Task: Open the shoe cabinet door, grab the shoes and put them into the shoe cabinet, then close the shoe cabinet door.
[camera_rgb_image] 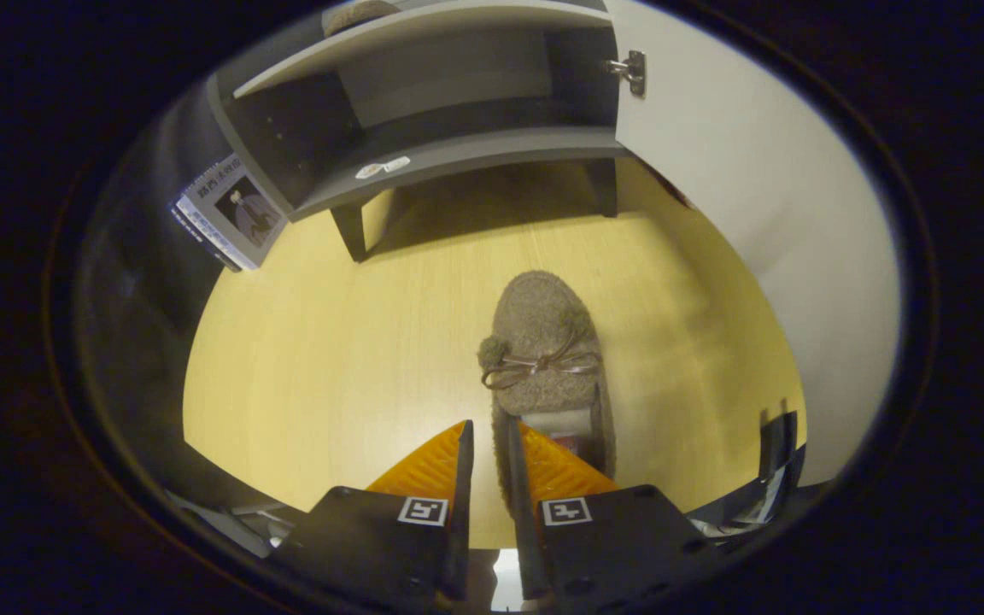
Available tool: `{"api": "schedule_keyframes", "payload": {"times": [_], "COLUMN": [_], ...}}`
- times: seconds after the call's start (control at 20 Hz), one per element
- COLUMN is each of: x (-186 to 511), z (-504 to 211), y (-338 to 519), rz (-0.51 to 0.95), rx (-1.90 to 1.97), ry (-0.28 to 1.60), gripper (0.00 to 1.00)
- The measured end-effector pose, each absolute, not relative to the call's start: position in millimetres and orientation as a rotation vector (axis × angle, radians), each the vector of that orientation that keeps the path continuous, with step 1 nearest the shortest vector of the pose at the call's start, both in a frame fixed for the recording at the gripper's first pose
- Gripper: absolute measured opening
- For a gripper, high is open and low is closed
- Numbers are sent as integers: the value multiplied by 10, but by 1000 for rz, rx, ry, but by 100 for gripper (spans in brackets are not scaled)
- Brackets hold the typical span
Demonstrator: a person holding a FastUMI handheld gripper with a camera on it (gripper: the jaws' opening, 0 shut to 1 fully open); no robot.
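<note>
Gripper view: the gripper [489,444], low in the frame, is pinching the left wall of a fuzzy shoe [546,359] near its heel, fingers nearly closed, one outside and one inside the opening. The shoe is sitting mid-frame on the yellow floor [330,359], toe pointing toward the open cabinet [449,158] at the top, its door [740,162] swung right. The thin, soft wall may be slipping free on the lift, or the dangling toe catching the shelf edge.
</note>
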State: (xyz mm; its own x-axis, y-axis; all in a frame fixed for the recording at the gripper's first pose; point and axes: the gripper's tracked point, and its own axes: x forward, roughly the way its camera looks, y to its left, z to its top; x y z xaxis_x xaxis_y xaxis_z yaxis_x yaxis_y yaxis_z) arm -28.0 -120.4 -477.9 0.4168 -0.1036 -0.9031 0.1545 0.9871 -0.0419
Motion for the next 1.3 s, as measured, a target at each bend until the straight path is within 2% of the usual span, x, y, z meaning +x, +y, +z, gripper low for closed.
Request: {"api": "schedule_keyframes", "payload": {"times": [0.45,0.5,0.6,0.7,1.3], "x": [-228,-271,-228,-242,267], "z": [-5060,-5131,-5121,-5116,-4028], "y": [-1324,-1314,-1328,-1294,-1416], "rz": [-192,-190,-191,-184,-190], "rx": [28,27,22,23,-3], "ry": [1161,1163,1144,1132,909], "gripper": [25,15,14,4,3]}}
